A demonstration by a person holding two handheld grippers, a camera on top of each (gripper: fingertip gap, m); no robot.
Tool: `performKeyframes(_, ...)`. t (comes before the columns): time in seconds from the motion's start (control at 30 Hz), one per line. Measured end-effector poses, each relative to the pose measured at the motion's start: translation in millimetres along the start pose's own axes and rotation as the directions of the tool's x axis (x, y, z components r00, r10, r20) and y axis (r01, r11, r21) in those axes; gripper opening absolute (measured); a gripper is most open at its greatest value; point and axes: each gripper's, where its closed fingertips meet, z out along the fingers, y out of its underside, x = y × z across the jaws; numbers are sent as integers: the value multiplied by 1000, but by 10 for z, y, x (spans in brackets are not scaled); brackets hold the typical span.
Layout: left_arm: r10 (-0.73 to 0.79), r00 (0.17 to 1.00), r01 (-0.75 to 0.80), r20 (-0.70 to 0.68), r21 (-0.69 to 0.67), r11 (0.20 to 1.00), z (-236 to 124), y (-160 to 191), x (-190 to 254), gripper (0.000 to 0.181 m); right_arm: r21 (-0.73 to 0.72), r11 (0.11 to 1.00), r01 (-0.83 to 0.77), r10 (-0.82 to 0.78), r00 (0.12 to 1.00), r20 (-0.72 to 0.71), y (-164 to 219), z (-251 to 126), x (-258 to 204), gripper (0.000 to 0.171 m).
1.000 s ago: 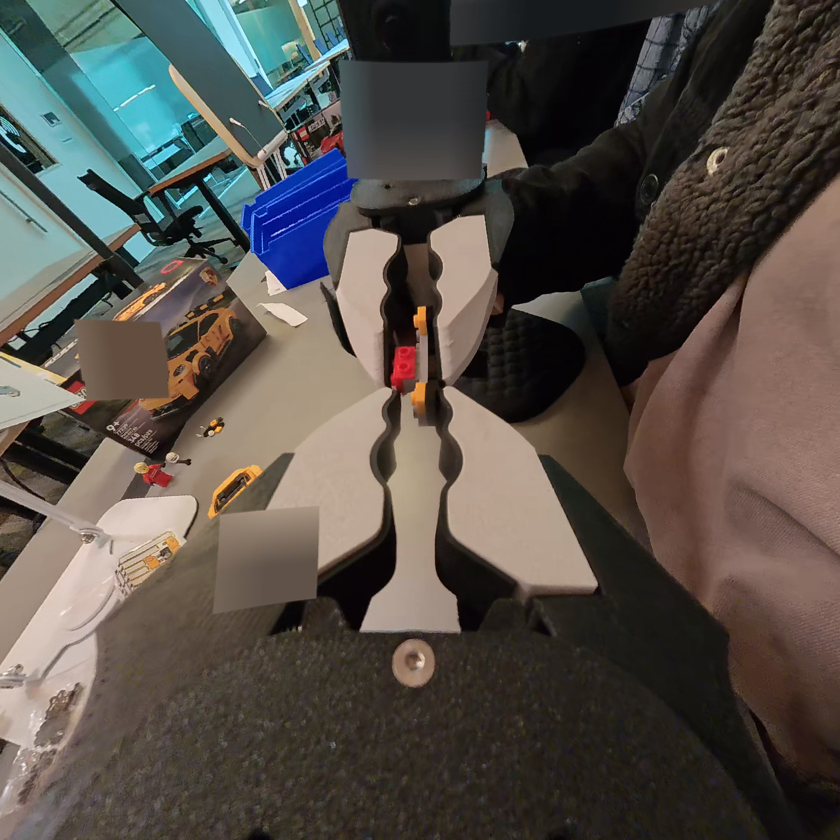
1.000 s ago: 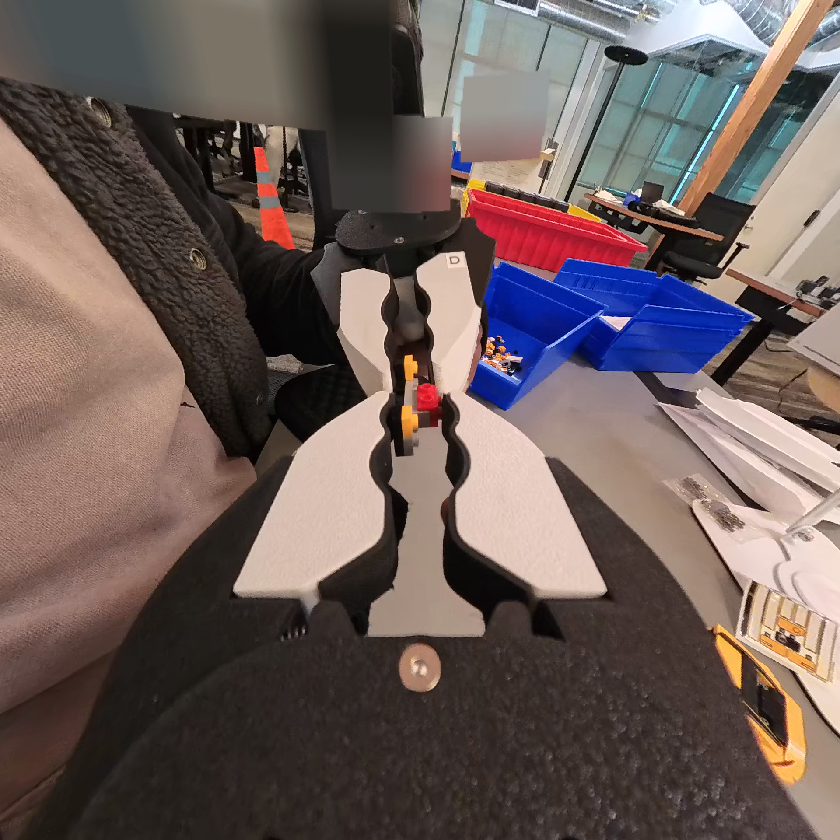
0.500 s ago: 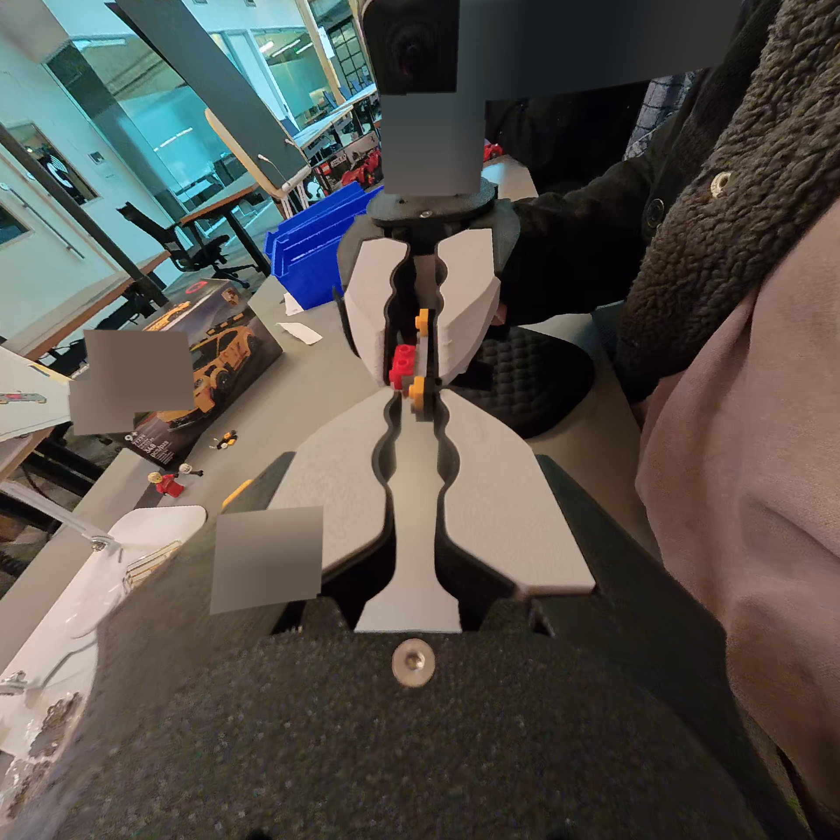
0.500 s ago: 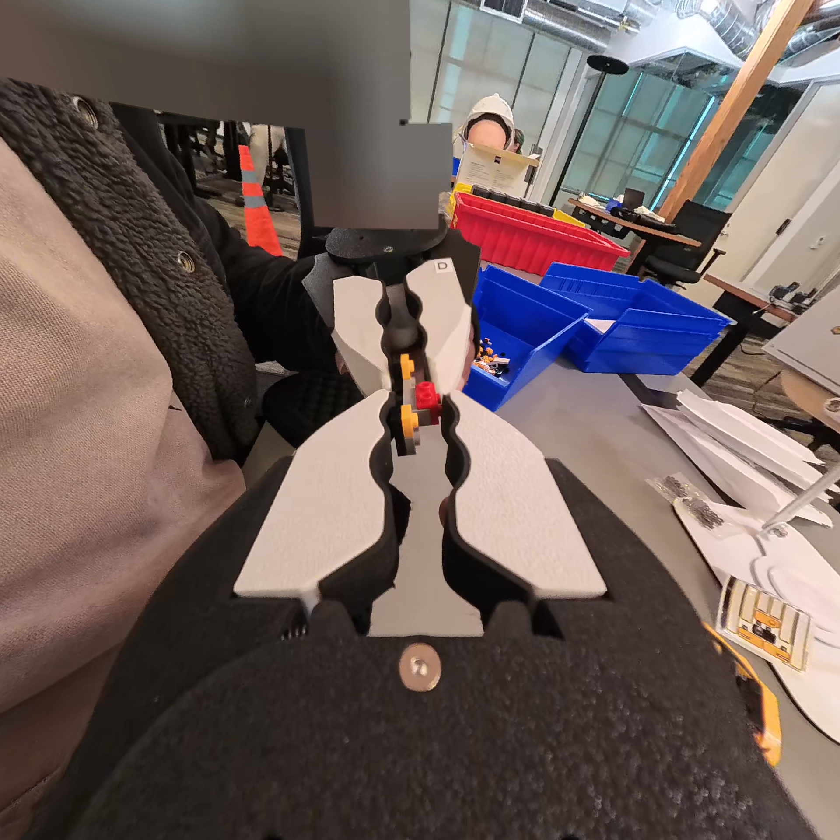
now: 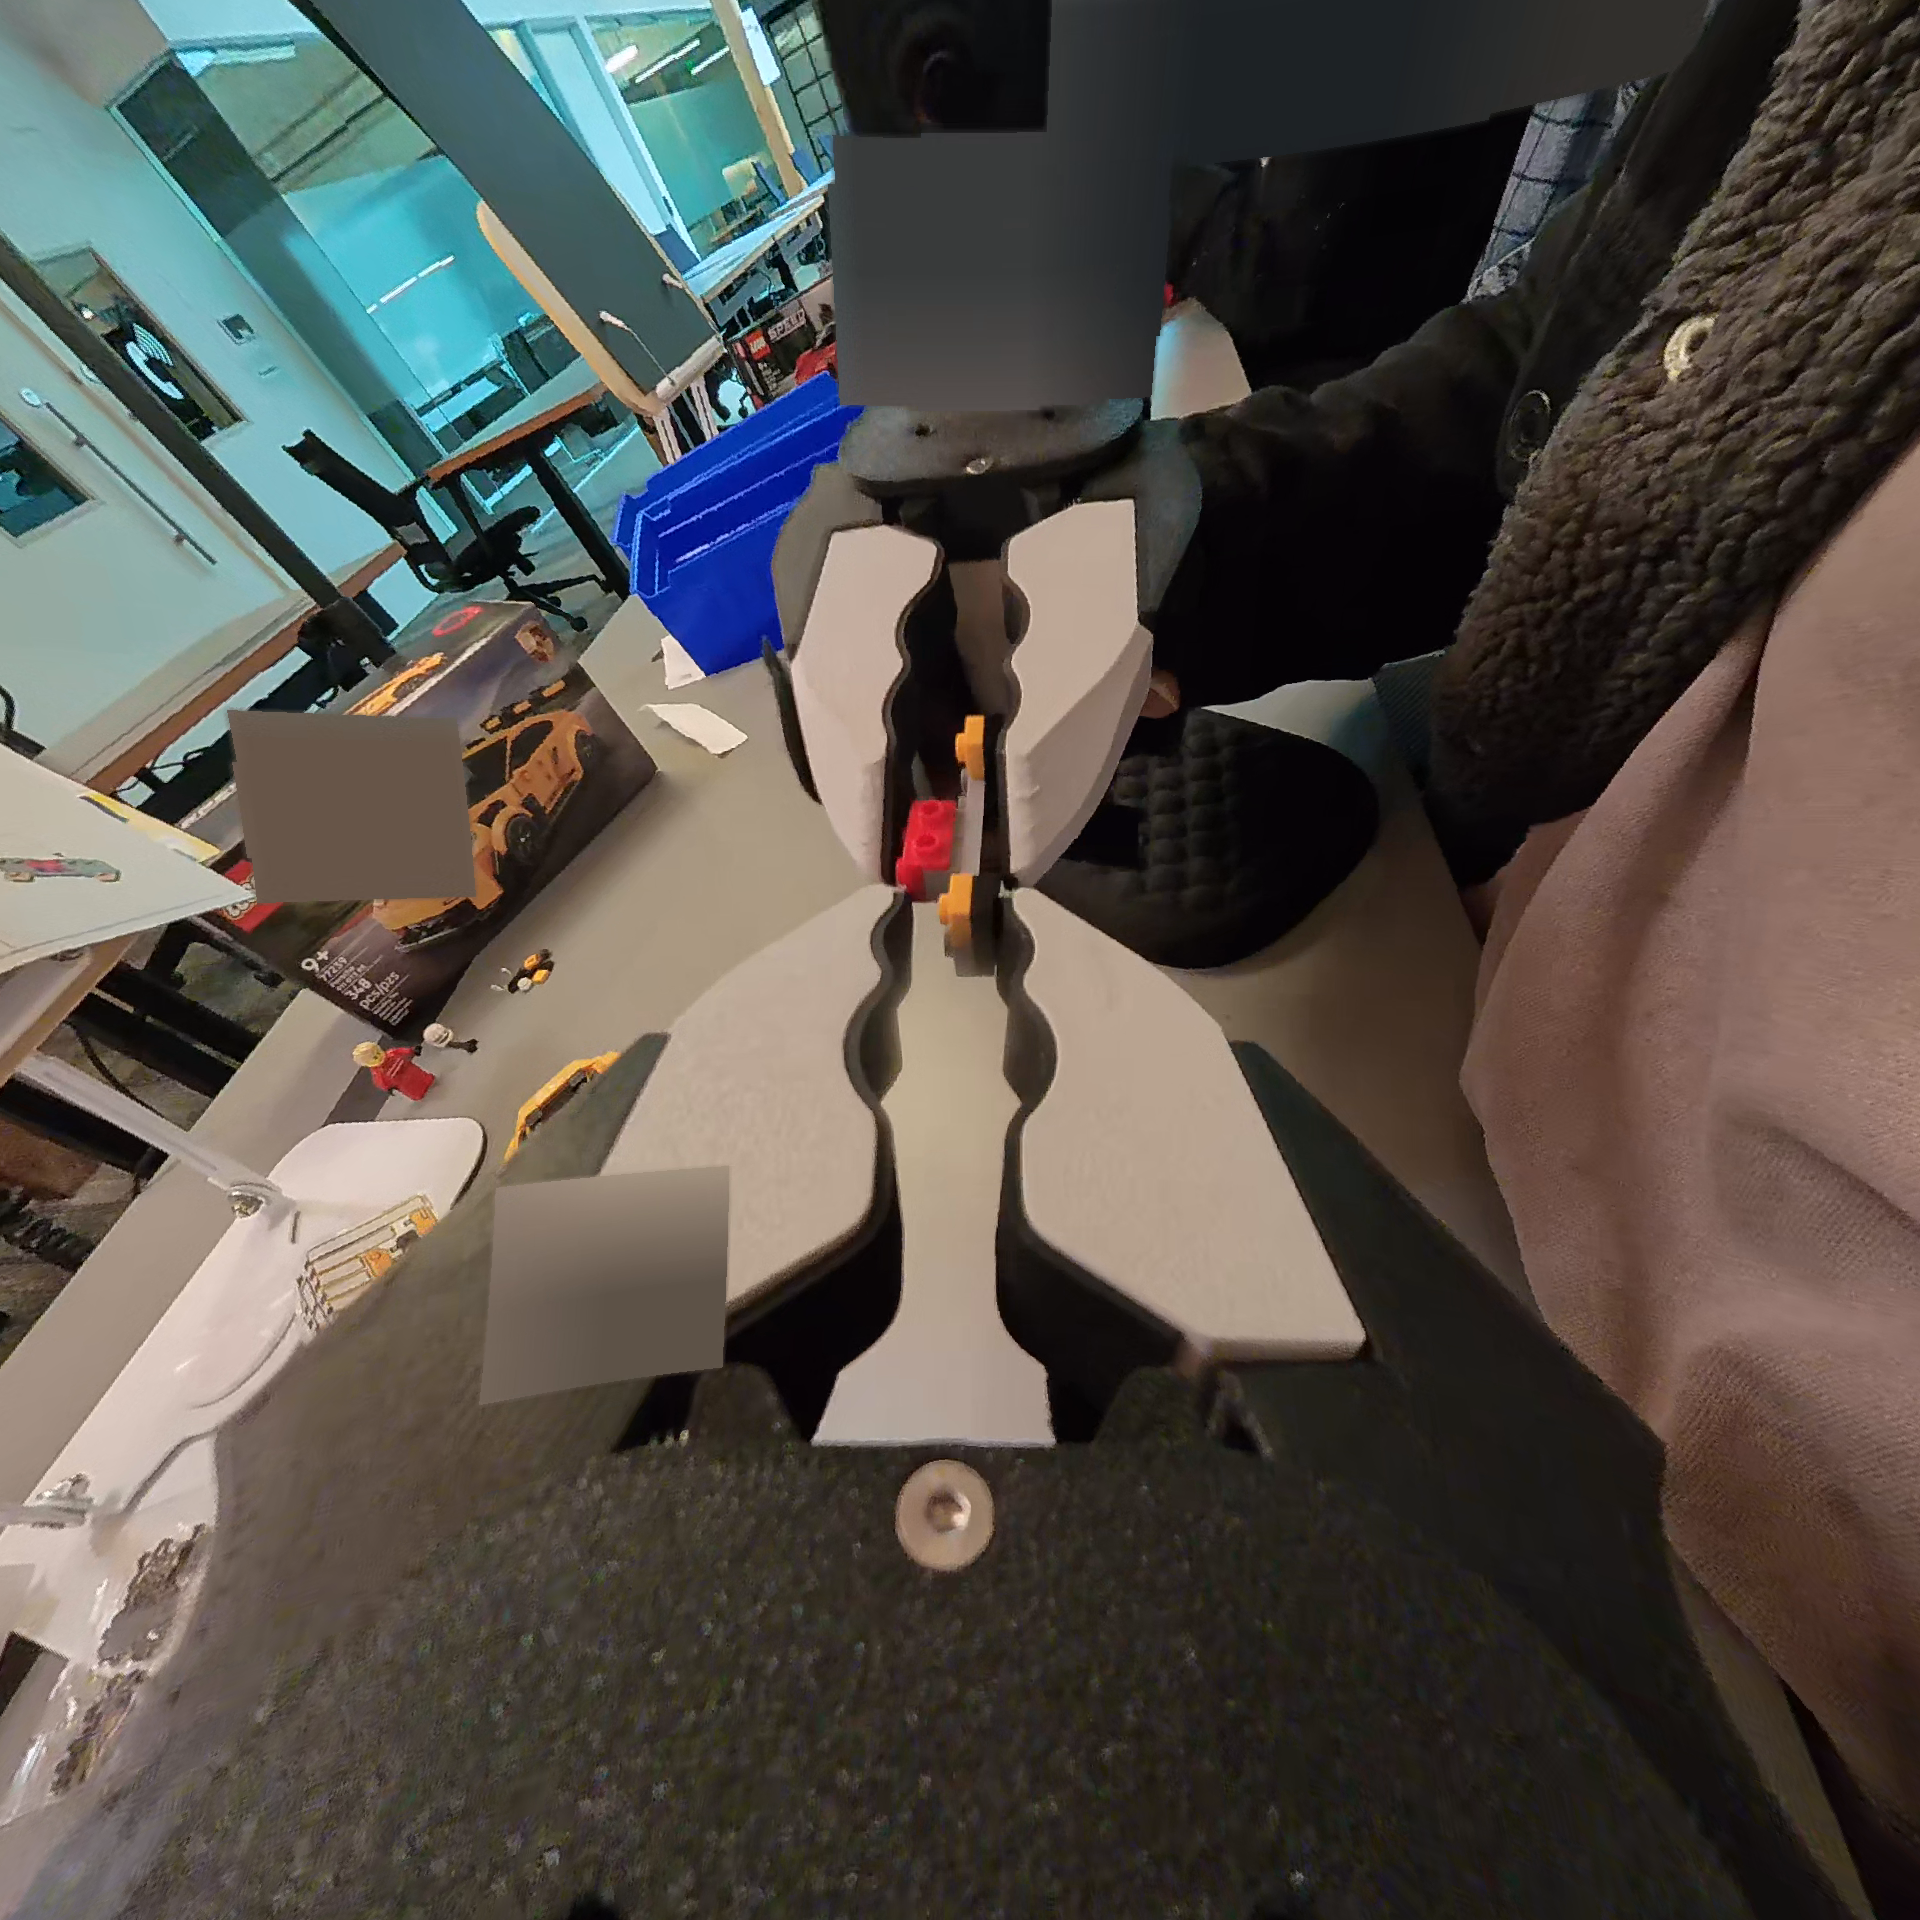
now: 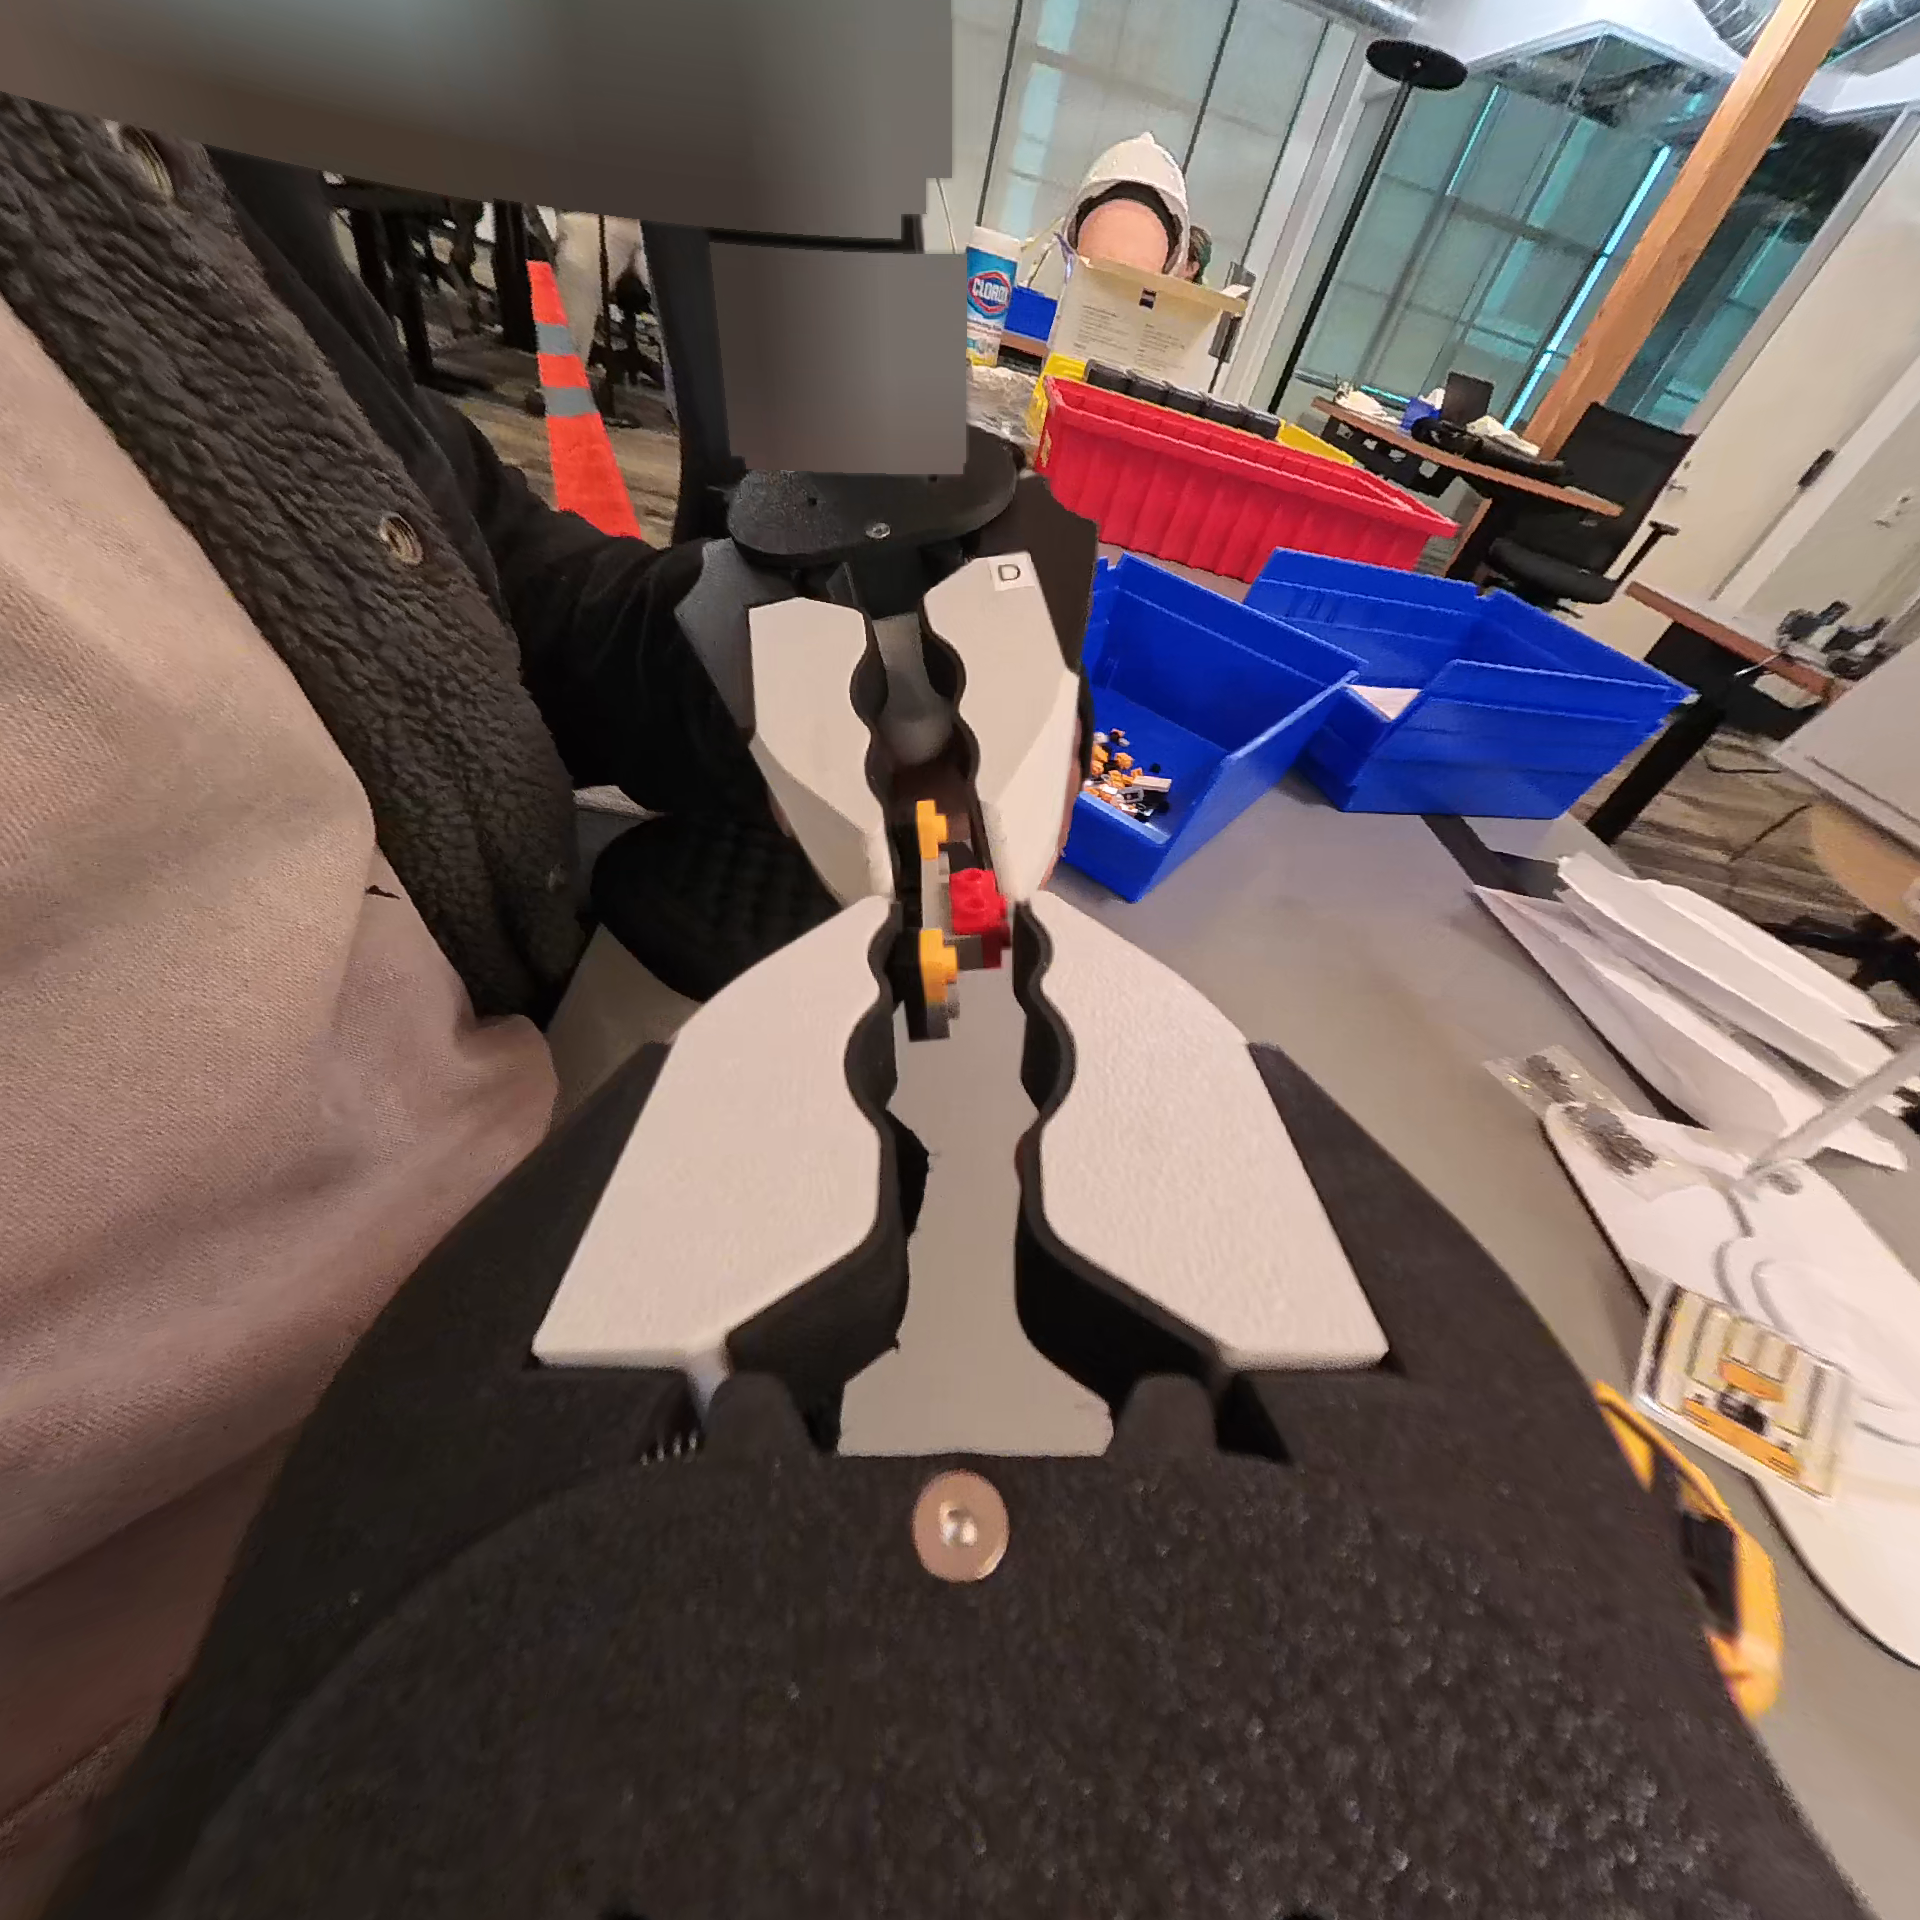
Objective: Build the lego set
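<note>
A small lego assembly (image 5: pixel 971 821), a grey plate with orange pieces and a red brick (image 5: pixel 928 842), hangs in the air between my two grippers, which meet tip to tip. In the left wrist view my left gripper (image 5: pixel 948 909) comes from below and the right gripper (image 5: pixel 951 868) from above; both are shut on the assembly. In the right wrist view my right gripper (image 6: pixel 953 920) is shut on the same assembly (image 6: pixel 935 966), with the red brick (image 6: pixel 977 902) at its tips, and the left gripper (image 6: pixel 940 883) is opposite.
A grey table (image 5: pixel 675 852) lies below, with a lego box (image 5: pixel 520 779), a minifigure (image 5: pixel 393 1068), a yellow car body (image 6: pixel 1714 1558), a sticker sheet (image 6: pixel 1745 1397) and white booklets (image 6: pixel 1714 977). A blue bin (image 6: pixel 1195 727) holds loose pieces. The person's torso (image 5: pixel 1714 1039) is close.
Both grippers have shifted and tilted a little together, with the assembly still held between them. Neither hold has changed.
</note>
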Motion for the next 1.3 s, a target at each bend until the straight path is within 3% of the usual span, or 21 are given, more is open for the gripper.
performKeyframes(0.2,1,1000,-2,-13,-28,1000,-20,10,-7,15,-28,995,92,-93,995,-24,6,-12,0,18)
performKeyframes(0.57,36,999,-40,-25,-156,987,24,4,17,15,85,996,-5,6,1000,-6,29,-50,-31,18)
performKeyframes(0.77,-132,989,126,-67,-90,988,72,87,-44,15,36,999,24,-22,998,-57,104,-40,45,18)
performKeyframes(0.9,-370,918,366,-144,-57,929,64,152,-60,25,-23,992,123,-125,983,-131,111,-96,136,18)
performKeyframes(1.0,-514,840,520,-174,-10,854,80,128,-116,23,-111,972,208,-226,956,-187,189,-91,200,18)
performKeyframes(1.17,-628,760,631,-166,-45,775,198,258,-159,23,-236,910,340,-396,884,-251,308,-59,261,18)
performKeyframes(1.3,-752,611,760,-245,-84,645,237,281,-139,19,-279,869,410,-479,838,-263,348,-77,239,17)
